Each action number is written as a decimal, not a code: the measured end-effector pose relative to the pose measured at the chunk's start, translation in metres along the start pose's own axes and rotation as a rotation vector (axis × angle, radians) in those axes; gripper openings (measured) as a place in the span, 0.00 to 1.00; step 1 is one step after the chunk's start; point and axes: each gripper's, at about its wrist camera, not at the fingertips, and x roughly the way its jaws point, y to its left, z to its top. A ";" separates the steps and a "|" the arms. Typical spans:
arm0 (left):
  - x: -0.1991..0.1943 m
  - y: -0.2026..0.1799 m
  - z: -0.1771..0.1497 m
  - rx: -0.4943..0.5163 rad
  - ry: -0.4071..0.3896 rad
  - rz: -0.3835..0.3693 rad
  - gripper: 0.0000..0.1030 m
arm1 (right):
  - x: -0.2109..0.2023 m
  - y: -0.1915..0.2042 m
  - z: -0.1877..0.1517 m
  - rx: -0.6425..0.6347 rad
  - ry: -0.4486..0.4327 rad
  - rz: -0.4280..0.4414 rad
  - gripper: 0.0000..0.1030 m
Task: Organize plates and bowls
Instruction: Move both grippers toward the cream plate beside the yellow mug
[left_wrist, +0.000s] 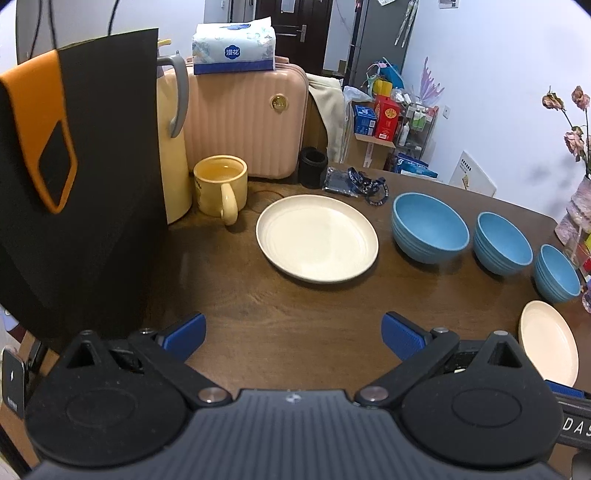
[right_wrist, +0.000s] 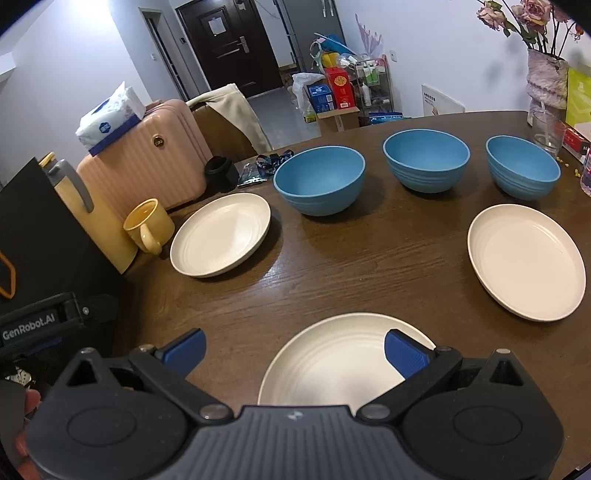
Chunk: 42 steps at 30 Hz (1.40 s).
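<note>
Grippers: left gripper (left_wrist: 293, 334) hovering over bare surface (left_wrist: 295, 306), jaws spread wide, grasping nothing; right gripper (right_wrist: 293, 350) likewise released, hanging above the near plate (right_wrist: 332, 365), one blue pad over its rim.

Plates: three, cream, lying flat and well apart. Near plate under the right gripper; left plate (right_wrist: 221, 234) just beside the mug (right_wrist: 147, 225); right plate (right_wrist: 526, 262) near the surface edge.

Bowls: three, blue, standing upright in a row behind the plates: left bowl (right_wrist: 319, 184), middle bowl (right_wrist: 426, 158), right bowl (right_wrist: 522, 166). None stacked yet.

Risks, as judged: shallow rims giving the pads little to bite, so a plate may be slipping or tilting on lifting; the left plate's neighbour, the mug, appearing to be holding liquid, so a nudge may be spilling it; a glass (right_wrist: 548, 133) beside the right bowl being knocked.
</note>
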 end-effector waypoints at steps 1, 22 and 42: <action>0.003 0.001 0.004 0.002 0.002 0.002 1.00 | 0.003 0.001 0.003 0.005 0.001 -0.001 1.00; 0.099 0.017 0.085 -0.066 0.080 0.032 1.00 | 0.097 0.037 0.073 0.059 0.074 -0.034 1.00; 0.175 0.032 0.117 -0.156 0.158 0.069 1.00 | 0.172 0.046 0.108 0.117 0.139 -0.078 1.00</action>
